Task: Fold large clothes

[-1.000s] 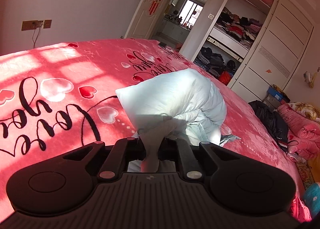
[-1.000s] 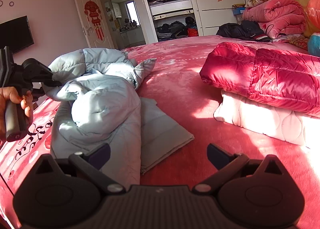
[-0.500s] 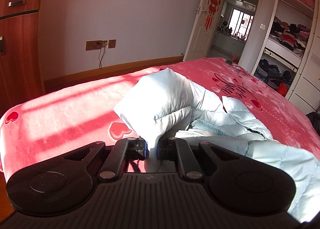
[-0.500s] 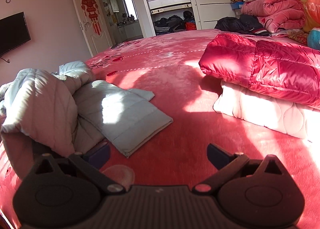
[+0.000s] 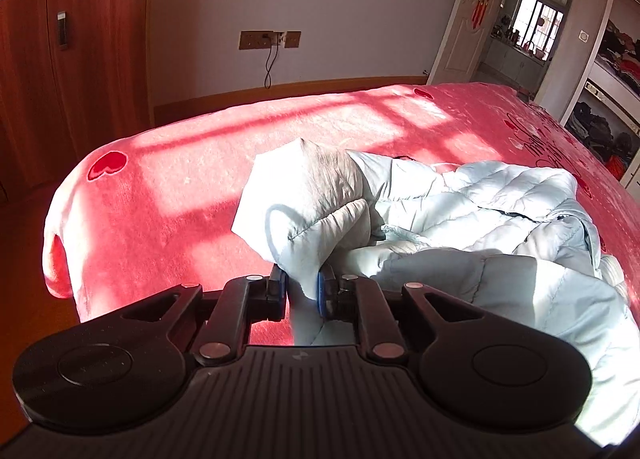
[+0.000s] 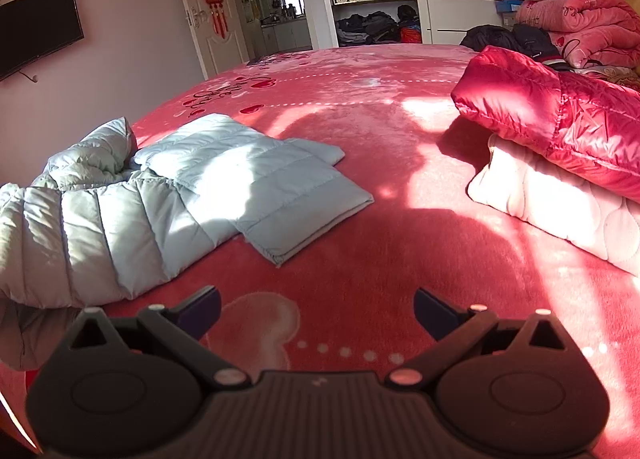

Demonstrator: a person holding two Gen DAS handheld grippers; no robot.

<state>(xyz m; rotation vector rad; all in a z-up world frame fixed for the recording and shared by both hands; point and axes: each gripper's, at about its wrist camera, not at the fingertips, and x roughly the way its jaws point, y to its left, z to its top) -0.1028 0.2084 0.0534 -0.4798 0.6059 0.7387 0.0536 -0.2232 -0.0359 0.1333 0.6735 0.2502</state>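
A light blue puffer jacket (image 5: 460,227) lies spread on the red blanket (image 5: 180,179) near the bed's corner. My left gripper (image 5: 302,287) has a fold of the jacket's edge between its pads, and its jaws are opening while the fabric still touches both. In the right wrist view the same jacket (image 6: 224,179) lies at the left, one flat panel reaching toward the middle of the bed. My right gripper (image 6: 316,311) hangs open low over bare blanket (image 6: 380,139), nothing between its fingers, the jacket's near edge just to its left.
A folded red puffer jacket (image 6: 552,127) rests on a folded pale quilted garment (image 6: 560,211) at the right. Pink quilts (image 6: 580,27) and dark clothes are piled behind. A wooden wardrobe (image 5: 60,59) stands past the bed's corner, where the blanket drops off.
My left gripper has swung with the jacket's edge toward the bed's corner by the wooden wardrobe. The bunched jacket now lies flatter and spread out. My right gripper has sunk slightly, still open.
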